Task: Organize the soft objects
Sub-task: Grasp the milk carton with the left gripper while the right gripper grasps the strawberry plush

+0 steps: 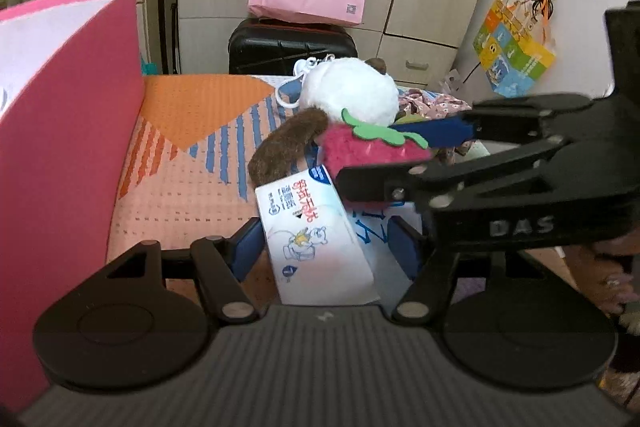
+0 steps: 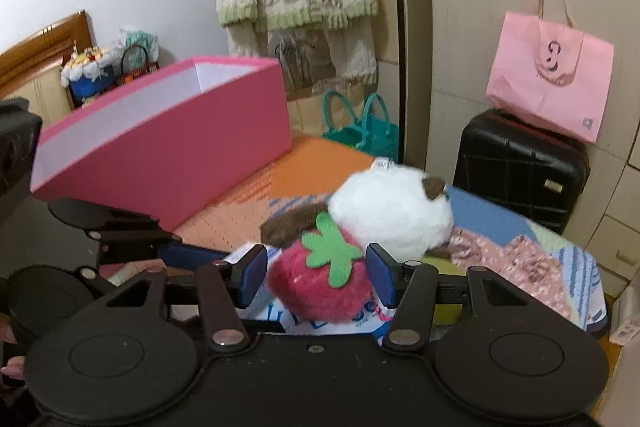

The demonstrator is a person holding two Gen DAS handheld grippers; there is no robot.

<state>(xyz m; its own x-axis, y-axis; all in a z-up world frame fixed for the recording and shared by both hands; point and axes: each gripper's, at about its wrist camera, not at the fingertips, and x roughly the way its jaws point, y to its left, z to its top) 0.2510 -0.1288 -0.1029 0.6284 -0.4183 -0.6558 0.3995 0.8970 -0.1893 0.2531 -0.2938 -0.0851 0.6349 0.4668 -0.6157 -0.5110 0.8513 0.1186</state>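
Right gripper (image 2: 316,277) straddles the strawberry plush (image 2: 320,281), jaws wide on either flank, not yet pinching. Left gripper (image 1: 320,247) brackets the tissue pack (image 1: 316,247) beside the strawberry, jaws apparently open. Pink box (image 2: 168,147), beyond the strawberry, likely serves as destination.
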